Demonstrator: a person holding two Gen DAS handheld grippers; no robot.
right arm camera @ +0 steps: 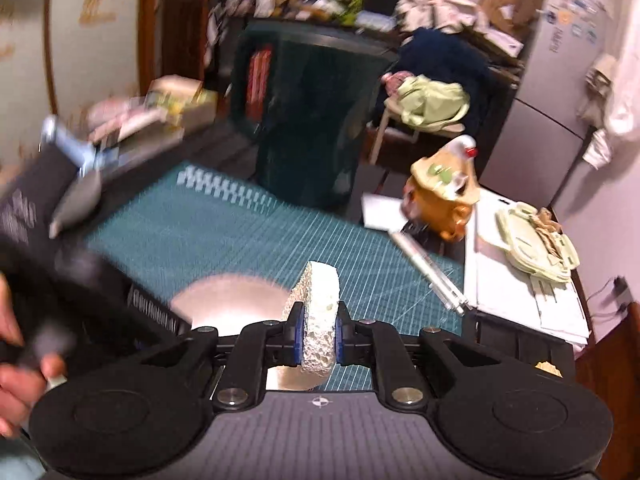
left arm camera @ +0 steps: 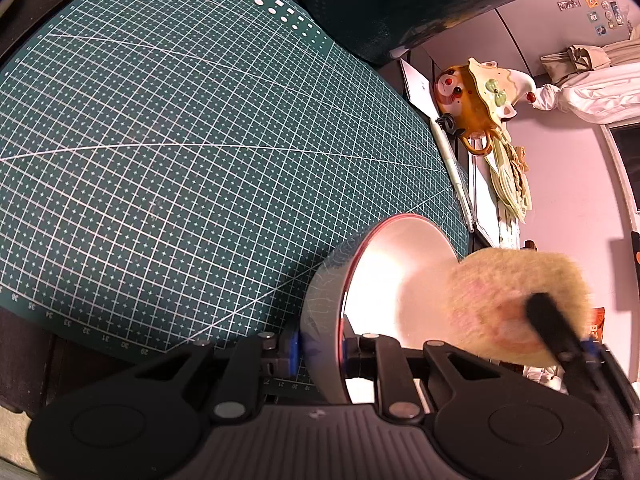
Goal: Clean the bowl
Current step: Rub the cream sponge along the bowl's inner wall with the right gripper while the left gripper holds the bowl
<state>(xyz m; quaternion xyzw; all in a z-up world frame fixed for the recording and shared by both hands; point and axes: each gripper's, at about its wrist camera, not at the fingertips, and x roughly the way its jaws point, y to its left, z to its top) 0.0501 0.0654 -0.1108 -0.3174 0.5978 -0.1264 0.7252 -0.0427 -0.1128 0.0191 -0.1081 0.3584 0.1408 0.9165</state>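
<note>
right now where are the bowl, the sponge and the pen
bowl [left arm camera: 384,280], left wrist view, on its pale inner wall
sponge [right arm camera: 318,316], right wrist view, on its porous edge between the tongs
pen [right arm camera: 430,270], right wrist view, on the middle of its pale barrel

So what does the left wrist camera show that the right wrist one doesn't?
Only the left view shows the left tool clamped on the rim of the white bowl with grey patterned outside.

Only the right view shows the right tool gripping the round cream sponge, and a hand.

Both show the bowl, sponge, green gridded cutting mat and orange ceramic teapot.
</note>
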